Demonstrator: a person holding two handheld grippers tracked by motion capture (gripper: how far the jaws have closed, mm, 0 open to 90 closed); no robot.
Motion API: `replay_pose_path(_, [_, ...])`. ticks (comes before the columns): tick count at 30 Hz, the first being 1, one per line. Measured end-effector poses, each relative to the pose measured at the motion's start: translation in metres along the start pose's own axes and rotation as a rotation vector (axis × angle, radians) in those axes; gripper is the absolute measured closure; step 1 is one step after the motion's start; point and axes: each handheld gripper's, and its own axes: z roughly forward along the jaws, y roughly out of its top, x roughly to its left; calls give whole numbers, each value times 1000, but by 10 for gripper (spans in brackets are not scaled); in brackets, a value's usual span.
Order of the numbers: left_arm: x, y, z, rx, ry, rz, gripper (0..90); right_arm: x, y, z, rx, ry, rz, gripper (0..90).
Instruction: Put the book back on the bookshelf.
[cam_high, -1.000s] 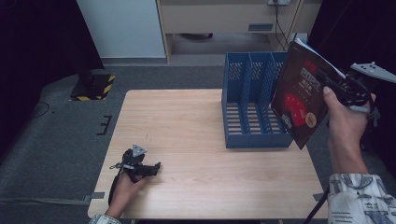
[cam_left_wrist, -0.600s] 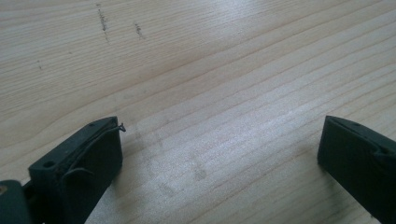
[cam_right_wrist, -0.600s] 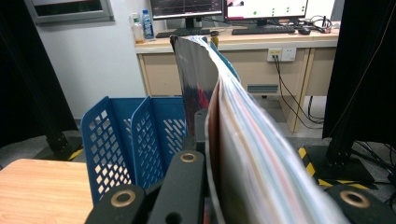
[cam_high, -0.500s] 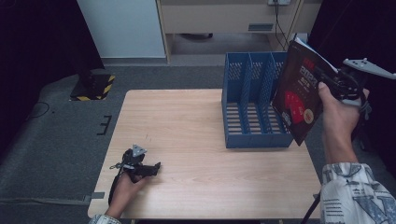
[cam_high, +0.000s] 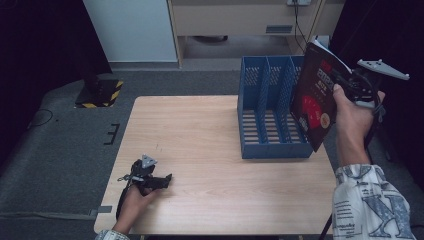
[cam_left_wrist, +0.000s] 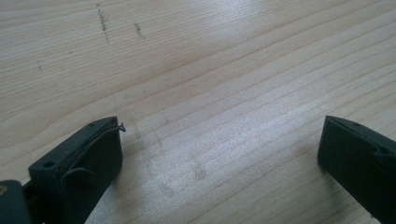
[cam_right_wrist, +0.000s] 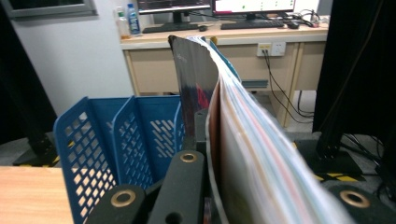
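The right gripper (cam_high: 345, 82) is clamping a dark magazine (cam_high: 316, 100) with red print, its jaws closed tight on the cover edge, holding it upright and tilted in the air at about 3 o'clock of the table (cam_high: 200, 140). The magazine is hanging just beside the right wall of the blue file holder (cam_high: 270, 115), which is standing with 3 slots on the table's far right part; its lower corner is overlapping the holder's right end in the high view, so I cannot tell whether they are touching. In the right gripper view the pages (cam_right_wrist: 261, 154) are fanning out and blocking most of what lies to the right, with the holder's perforated dividers (cam_right_wrist: 140, 135) showing to the left.

The left gripper (cam_high: 150, 177) is resting near the table's 7 o'clock corner, its jaws standing wide apart with nothing but bare wood between them.

Beyond the table, a desk (cam_right_wrist: 224, 46) with monitors and a bottle (cam_right_wrist: 134, 18) is sitting at 12 o'clock, and a yellow-and-black striped base (cam_high: 102, 92) is lying on the floor at 10 o'clock. The magazine's title is too small to read.
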Motion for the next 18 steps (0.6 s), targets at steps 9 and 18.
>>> replay_pose_path(9, [0, 0, 0, 0, 0, 0, 0, -5, 2, 18, -13, -25, 16, 871])
replay_pose_path(18, [0, 0, 0, 2, 0, 0, 0, -11, -1, 32, -46, -31, 53, 871])
